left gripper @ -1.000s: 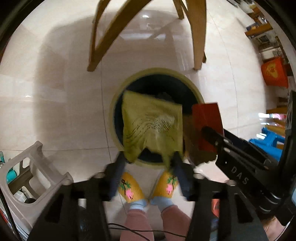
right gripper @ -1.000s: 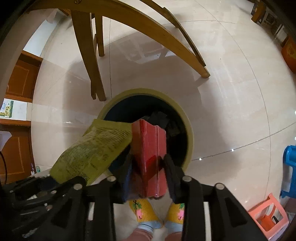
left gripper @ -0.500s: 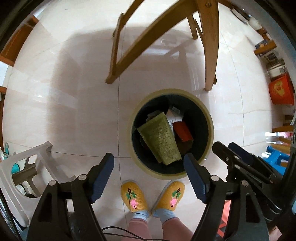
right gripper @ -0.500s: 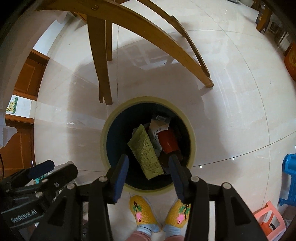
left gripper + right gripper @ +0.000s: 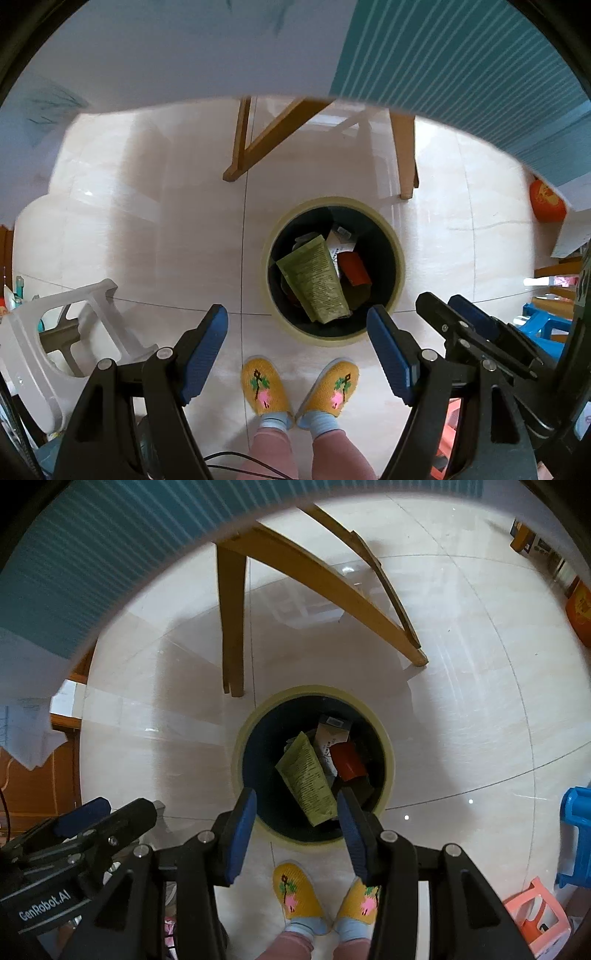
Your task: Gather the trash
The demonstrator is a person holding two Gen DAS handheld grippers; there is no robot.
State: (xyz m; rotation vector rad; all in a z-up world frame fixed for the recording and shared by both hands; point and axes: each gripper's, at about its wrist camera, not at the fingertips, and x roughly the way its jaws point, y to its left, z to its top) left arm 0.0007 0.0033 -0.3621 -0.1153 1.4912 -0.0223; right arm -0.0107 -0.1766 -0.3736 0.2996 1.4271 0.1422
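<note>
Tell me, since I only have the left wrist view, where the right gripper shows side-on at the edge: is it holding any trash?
Observer: No. Its own camera shows the right gripper open. Its jaws have just been opening and nothing is between the pads.
Reviewer: What does it point at?
Observer: The bin. In the right wrist view, the lower end of the green packet inside shows through the gap between its fingers.

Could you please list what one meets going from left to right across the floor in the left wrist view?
White plastic stool → trash bin holding the green packet and the red box → blue stool.
</note>
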